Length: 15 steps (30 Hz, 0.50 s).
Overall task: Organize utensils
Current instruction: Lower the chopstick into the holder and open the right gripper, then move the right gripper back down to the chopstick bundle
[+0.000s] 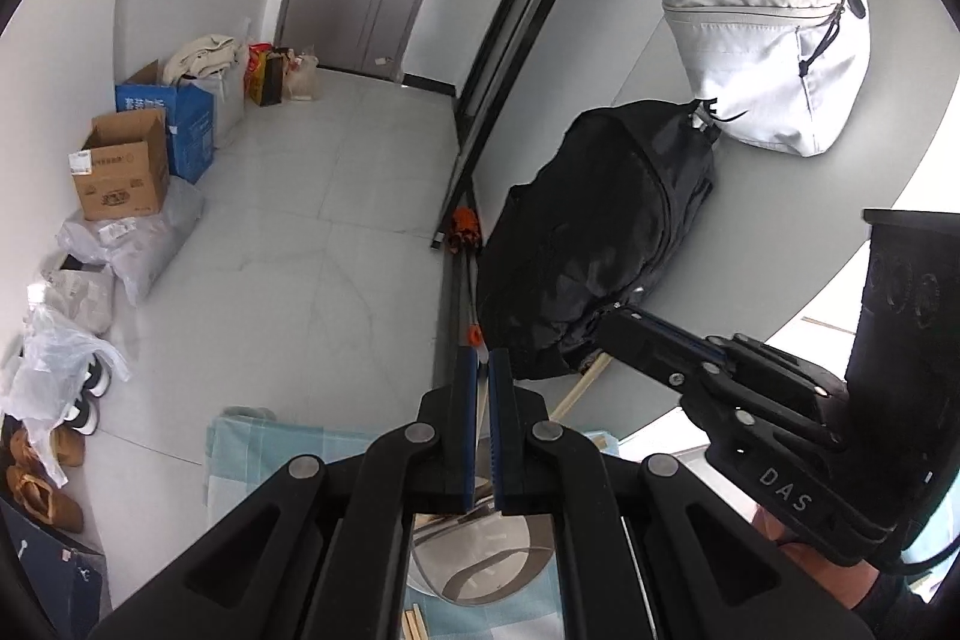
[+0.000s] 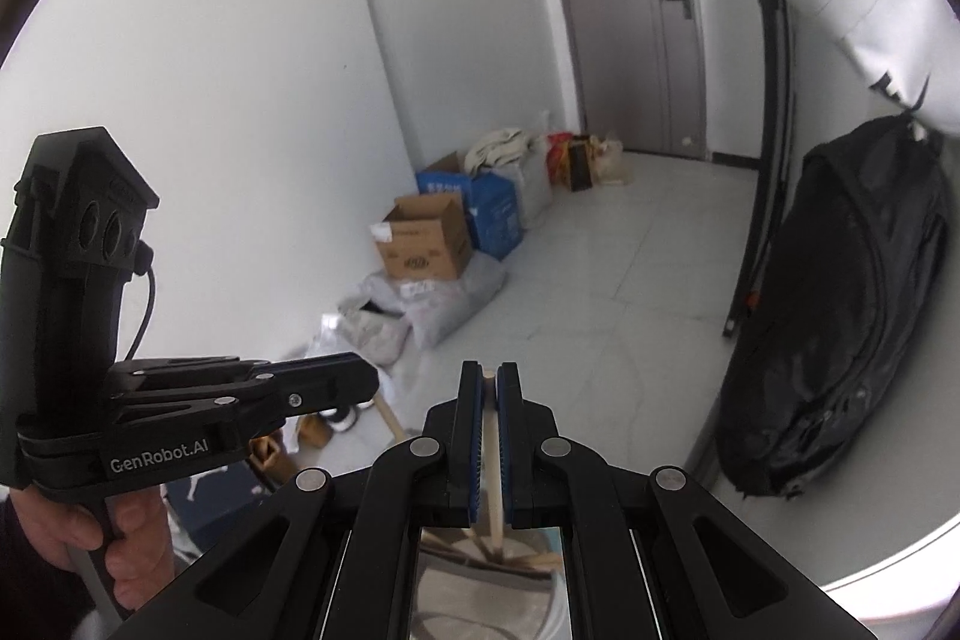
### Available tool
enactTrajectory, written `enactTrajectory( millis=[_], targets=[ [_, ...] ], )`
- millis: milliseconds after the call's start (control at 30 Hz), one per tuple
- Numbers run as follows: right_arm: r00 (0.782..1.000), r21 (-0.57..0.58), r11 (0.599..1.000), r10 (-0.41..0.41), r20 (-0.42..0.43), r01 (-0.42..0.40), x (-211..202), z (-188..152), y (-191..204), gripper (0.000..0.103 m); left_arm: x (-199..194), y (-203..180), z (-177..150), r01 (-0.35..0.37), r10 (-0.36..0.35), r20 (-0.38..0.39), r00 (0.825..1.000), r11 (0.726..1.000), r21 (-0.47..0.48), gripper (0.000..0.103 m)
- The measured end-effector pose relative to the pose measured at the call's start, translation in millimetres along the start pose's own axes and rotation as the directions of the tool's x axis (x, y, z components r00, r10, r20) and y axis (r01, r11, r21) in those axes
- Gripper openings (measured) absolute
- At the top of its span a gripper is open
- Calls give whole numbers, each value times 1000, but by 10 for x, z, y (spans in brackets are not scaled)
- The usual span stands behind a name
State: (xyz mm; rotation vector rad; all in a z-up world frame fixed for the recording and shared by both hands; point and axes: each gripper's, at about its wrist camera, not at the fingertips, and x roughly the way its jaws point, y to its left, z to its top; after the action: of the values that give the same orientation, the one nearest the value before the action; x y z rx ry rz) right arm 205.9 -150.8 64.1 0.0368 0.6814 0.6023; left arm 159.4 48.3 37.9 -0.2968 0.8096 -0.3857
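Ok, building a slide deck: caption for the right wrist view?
Right gripper shut on a wooden stick, left gripper alongside, above a hallway floor.

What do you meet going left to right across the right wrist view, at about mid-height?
Left gripper in a hand → brown cardboard box → blue box → right gripper shut on a wooden stick → black bag.
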Motion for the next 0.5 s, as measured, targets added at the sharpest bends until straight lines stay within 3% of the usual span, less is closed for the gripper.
enactTrajectory(
  millis=[233,500],
  targets=[
    [995,103,990,98,-2,-98,-18,-42,-56,9,-1,138,8,66,-70,-43,997,995,-71,1],
    [990,195,973,133,-46,-122,103,-249,-76,12,41,179,-148,49,-56,-96,994,997,-64,4]
  ],
)
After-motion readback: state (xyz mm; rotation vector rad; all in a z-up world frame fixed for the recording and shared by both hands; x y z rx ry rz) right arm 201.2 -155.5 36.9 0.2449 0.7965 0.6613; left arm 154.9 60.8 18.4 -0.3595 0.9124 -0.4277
